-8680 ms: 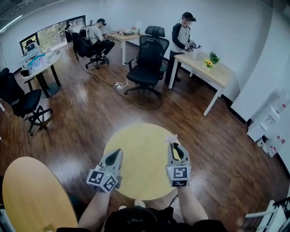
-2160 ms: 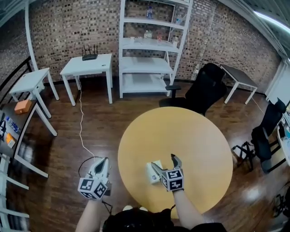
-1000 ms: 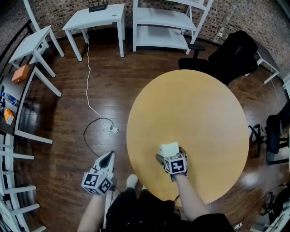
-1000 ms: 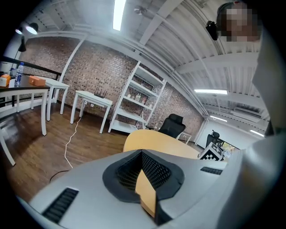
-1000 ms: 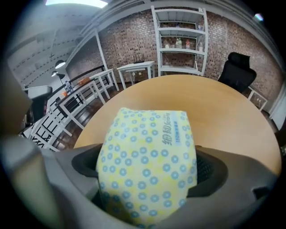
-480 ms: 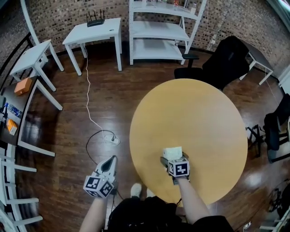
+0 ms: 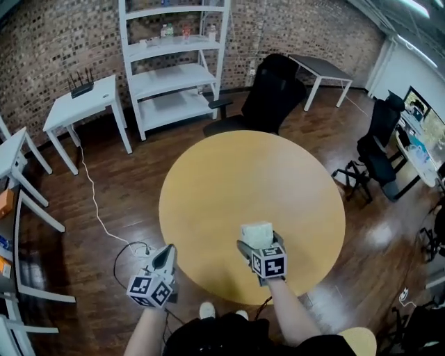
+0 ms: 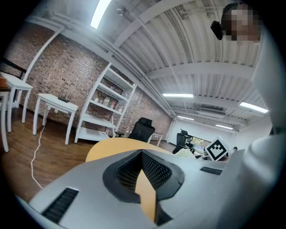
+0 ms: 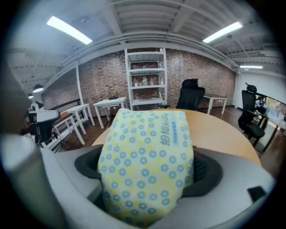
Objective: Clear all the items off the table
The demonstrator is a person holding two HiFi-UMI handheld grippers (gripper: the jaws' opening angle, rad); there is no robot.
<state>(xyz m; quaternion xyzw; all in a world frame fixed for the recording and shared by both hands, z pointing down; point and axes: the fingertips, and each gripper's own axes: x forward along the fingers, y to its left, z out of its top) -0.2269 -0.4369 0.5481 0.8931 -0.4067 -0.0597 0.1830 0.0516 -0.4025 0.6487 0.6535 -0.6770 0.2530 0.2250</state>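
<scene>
As jaws grip, pack [image 9: 147, 161] (tissues) juts outward — lengthwise.

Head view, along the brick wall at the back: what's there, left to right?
white table with router → white shelf unit → black office chair → dark-topped desk

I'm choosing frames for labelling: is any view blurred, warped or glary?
Head view: sharp, but fisheye bows the shelf and wall; sheen on the floor. Left gripper view: dark round vignette, soft foreground, lights blown out. Right gripper view: same vignette; the pack is fairly sharp and fills the middle.
</scene>
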